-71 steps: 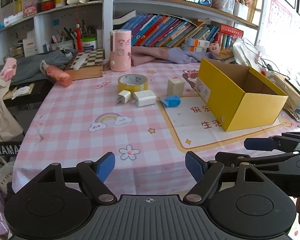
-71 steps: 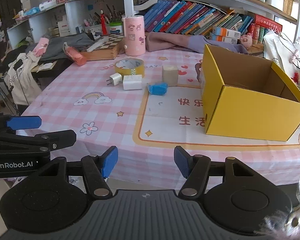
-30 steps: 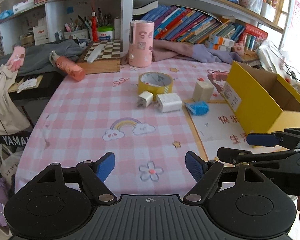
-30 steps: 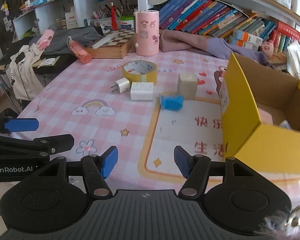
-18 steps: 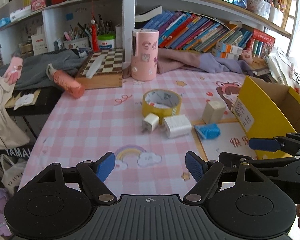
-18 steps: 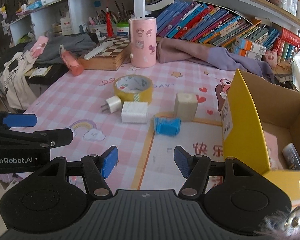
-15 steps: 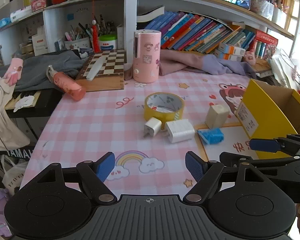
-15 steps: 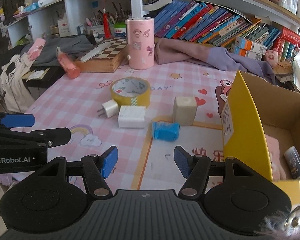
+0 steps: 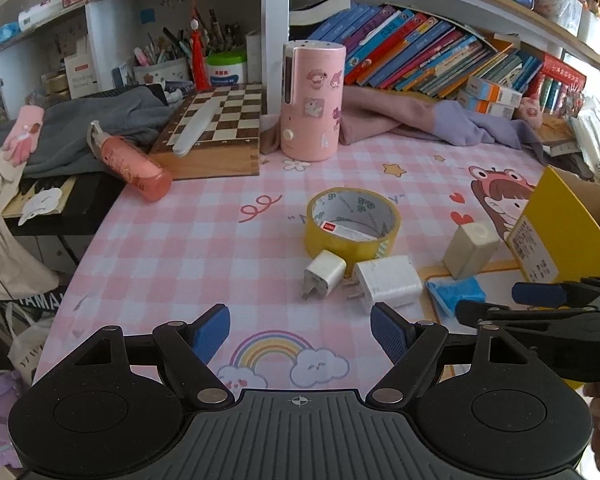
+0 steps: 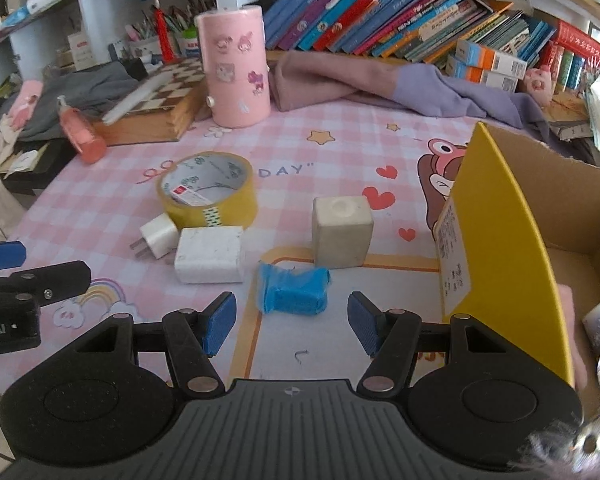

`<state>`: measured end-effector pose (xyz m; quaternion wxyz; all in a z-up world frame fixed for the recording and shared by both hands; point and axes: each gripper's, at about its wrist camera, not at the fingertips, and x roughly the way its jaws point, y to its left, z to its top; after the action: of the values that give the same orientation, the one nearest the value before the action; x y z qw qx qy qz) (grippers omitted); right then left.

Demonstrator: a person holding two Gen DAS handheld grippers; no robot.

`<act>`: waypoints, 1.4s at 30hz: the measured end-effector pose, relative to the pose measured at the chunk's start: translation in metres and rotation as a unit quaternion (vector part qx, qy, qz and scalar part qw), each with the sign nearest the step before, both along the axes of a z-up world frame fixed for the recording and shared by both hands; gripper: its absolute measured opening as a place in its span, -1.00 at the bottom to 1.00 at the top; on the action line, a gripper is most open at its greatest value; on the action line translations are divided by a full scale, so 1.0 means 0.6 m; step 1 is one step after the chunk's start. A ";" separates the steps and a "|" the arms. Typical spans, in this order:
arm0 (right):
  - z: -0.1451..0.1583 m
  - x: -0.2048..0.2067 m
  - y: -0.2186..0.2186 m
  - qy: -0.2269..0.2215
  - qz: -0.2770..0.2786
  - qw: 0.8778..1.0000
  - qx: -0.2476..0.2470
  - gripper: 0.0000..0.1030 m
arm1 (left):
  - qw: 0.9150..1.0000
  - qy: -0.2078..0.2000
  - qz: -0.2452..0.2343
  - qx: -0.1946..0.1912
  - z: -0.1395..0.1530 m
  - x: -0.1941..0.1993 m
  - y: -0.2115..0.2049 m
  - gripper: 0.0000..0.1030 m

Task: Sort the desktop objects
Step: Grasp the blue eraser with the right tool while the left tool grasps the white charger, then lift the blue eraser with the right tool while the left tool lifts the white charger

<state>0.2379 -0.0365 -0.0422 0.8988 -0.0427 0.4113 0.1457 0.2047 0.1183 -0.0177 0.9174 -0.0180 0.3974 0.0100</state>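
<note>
Now closer than before, right gripper [image 10: 287,322] spread wide at blue wrapped block [image 10: 293,289], left gripper [image 9: 300,332] likewise spread, empty, nearer small charger [image 9: 325,274].

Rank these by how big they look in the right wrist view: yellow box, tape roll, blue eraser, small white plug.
1. yellow box, clearly largest, though it is also nearest the camera.
2. tape roll.
3. blue eraser, closer to the lens than the plug, so its lead is unsure.
4. small white plug.
</note>
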 end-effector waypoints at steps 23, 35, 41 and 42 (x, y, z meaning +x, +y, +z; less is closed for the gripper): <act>-0.044 0.071 -0.003 0.043 0.004 0.999 -0.007 -0.23 | 0.999 0.031 -0.031 0.031 -0.058 0.105 -0.013 0.32; -0.040 0.078 -0.003 0.038 0.023 0.999 -0.015 -0.23 | 0.997 0.051 -0.049 0.017 -0.093 0.149 -0.017 -0.16; -0.041 0.077 -0.004 0.036 0.030 0.999 -0.019 -0.24 | 0.997 0.050 -0.057 0.021 -0.102 0.150 -0.021 -0.54; -0.041 0.077 -0.005 0.036 0.030 0.999 -0.020 -0.24 | 0.997 0.051 -0.057 0.021 -0.101 0.150 -0.021 -0.54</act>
<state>0.2839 -0.0392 -0.0665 0.8777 -0.0675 0.4443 0.1660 0.2946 0.1059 -0.0783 0.8952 0.0242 0.4438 -0.0328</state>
